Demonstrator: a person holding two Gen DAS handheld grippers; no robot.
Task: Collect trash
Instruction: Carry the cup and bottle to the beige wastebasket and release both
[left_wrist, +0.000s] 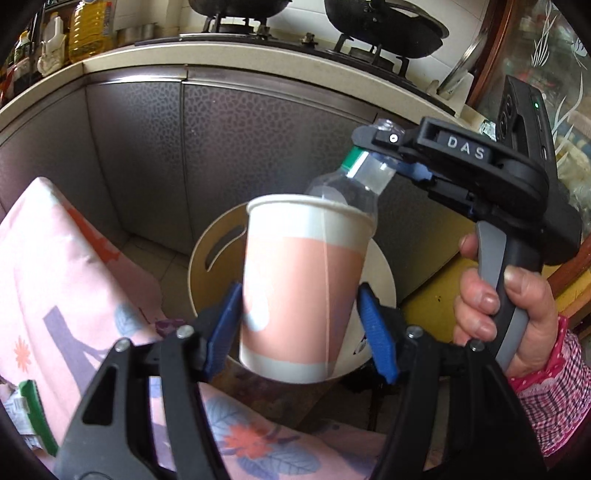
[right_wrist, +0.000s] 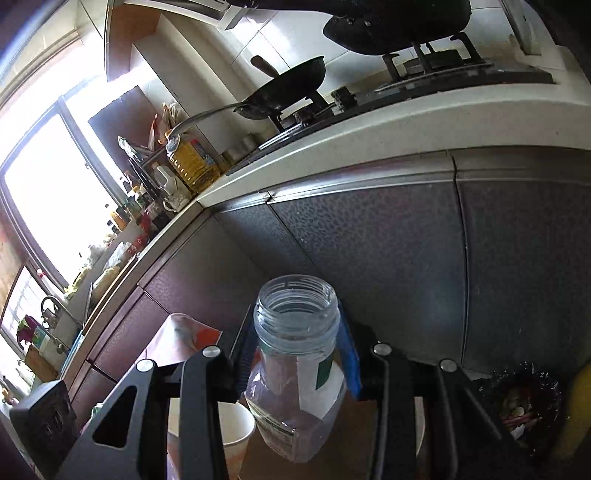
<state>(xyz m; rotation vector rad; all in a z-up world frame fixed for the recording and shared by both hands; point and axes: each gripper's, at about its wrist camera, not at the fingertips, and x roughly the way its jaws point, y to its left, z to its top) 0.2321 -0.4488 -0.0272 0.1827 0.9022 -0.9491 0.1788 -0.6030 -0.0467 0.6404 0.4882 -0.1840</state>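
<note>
My left gripper is shut on a pink-and-white paper cup, held upright in the air. The cup's rim also shows in the right wrist view at the bottom. My right gripper is shut on a clear plastic bottle with no cap and a white-green label, gripped near its neck. In the left wrist view the bottle hangs just behind the cup, held by the right gripper in a hand at the right.
A round beige stool stands below the cup. A pink flowered cloth covers the table at the left. A trash bin with a black liner sits at the lower right. Dark cabinet doors and a counter with a stove lie ahead.
</note>
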